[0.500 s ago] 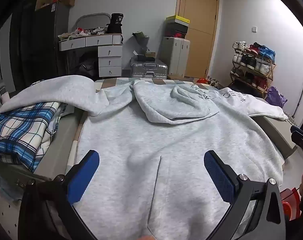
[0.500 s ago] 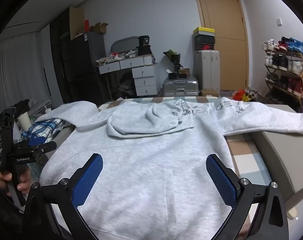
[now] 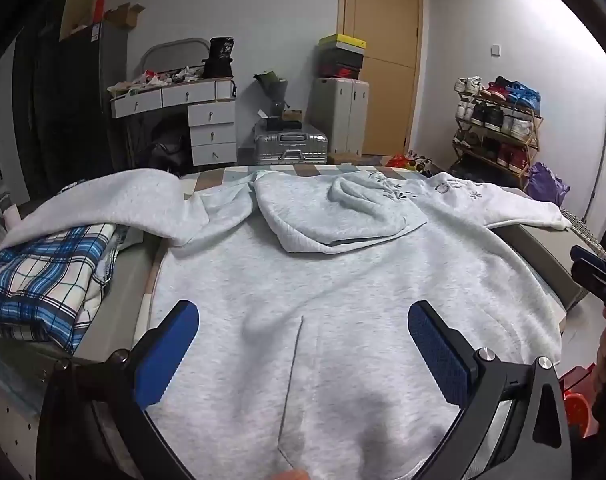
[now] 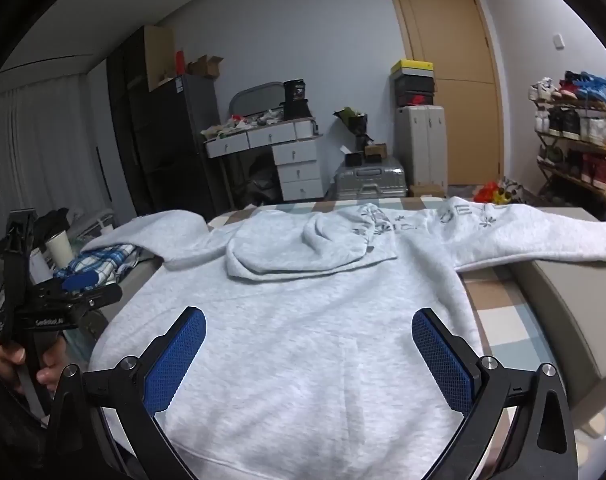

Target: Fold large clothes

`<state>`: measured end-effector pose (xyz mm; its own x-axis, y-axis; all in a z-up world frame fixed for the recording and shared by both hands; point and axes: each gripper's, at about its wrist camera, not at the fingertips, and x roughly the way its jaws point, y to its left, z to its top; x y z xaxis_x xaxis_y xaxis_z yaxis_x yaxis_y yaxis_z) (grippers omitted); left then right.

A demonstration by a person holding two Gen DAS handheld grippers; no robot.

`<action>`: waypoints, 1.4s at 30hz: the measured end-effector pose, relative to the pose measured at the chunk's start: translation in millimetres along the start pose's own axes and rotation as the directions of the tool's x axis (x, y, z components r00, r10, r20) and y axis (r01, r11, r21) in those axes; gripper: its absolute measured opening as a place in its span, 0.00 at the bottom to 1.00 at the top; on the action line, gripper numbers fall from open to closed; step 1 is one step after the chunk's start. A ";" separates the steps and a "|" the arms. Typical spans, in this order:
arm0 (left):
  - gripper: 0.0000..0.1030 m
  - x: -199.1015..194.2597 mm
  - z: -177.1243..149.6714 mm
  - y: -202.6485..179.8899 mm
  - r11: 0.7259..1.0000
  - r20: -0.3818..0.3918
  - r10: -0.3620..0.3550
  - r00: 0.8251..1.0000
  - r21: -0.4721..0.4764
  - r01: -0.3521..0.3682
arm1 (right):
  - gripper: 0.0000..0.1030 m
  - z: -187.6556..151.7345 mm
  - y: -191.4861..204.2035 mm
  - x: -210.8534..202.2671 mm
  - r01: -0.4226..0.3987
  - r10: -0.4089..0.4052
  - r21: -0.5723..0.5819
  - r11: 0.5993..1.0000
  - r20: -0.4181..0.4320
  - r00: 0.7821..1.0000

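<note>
— Where are the tongs just now?

— Both pairs hang above the near hem of the grey hoodie (image 3: 343, 300). The left tongs (image 3: 303, 356) are spread wide, blue pads (image 3: 165, 354) well apart, nothing between them but cloth below; they tilt down over the front pocket seam. The right tongs (image 4: 309, 360) stand just as wide, holding nothing, over the same lower front.

— And the hoodie itself?

— Laid flat, front up, on the bed (image 4: 499, 304), hood (image 3: 335, 216) flopped forward onto the chest. One sleeve (image 3: 115, 204) drapes over a blue plaid garment (image 3: 47, 280) at the left; the other sleeve (image 4: 543, 240) runs out to the right, onto a grey surface beside the checked bedding.

— Can you see the person?

— Only a hand (image 4: 11, 364) at the left edge of the right view, wrapped round the black handle of the left tongs. In the left view a bit of the right tool shows at the right edge.

— Beyond the bed?

— A white drawer unit (image 3: 211, 128), a silver suitcase (image 3: 291, 146), a wooden door (image 3: 383, 60), and a shoe rack (image 3: 499, 128) against the right wall
</note>
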<state>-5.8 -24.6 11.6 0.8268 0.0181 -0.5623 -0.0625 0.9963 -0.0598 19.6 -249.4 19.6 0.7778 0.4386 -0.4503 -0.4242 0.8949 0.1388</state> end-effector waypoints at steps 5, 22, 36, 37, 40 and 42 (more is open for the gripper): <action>0.99 -1.2 -0.7 -1.4 1.000 0.003 -0.006 1.000 0.005 0.006 | 1.00 -0.8 2.8 -1.1 0.003 -0.003 -0.011 1.000 0.000 1.000; 0.99 2.4 0.6 -10.9 0.998 0.007 -0.062 0.998 0.017 0.062 | 1.00 1.0 -2.5 -6.3 0.012 -0.012 0.008 1.000 0.020 1.000; 0.99 1.8 2.8 -5.4 0.998 -0.009 -0.051 0.999 0.036 0.051 | 1.00 0.2 11.8 -7.2 0.046 -0.046 -0.029 0.999 0.014 0.999; 0.99 0.5 3.2 -4.9 0.998 -0.006 -0.054 0.999 0.036 0.054 | 1.00 0.9 13.0 -6.3 0.047 -0.047 -0.033 0.998 0.012 0.999; 0.99 0.4 4.0 -3.7 0.998 0.001 -0.053 0.999 0.036 0.053 | 1.00 1.6 15.7 -5.0 0.052 -0.051 -0.053 0.997 0.012 0.999; 0.99 2.8 3.6 -2.3 0.998 -0.007 -0.055 0.998 0.034 0.055 | 1.00 1.4 17.7 -4.5 0.058 -0.058 -0.066 0.996 0.010 0.998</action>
<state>-1.3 -26.5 13.1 0.8252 -0.0376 -0.5636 0.0025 0.9980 -0.0628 9.3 -235.3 25.3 0.8054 0.3870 -0.4489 -0.4079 0.9114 0.0538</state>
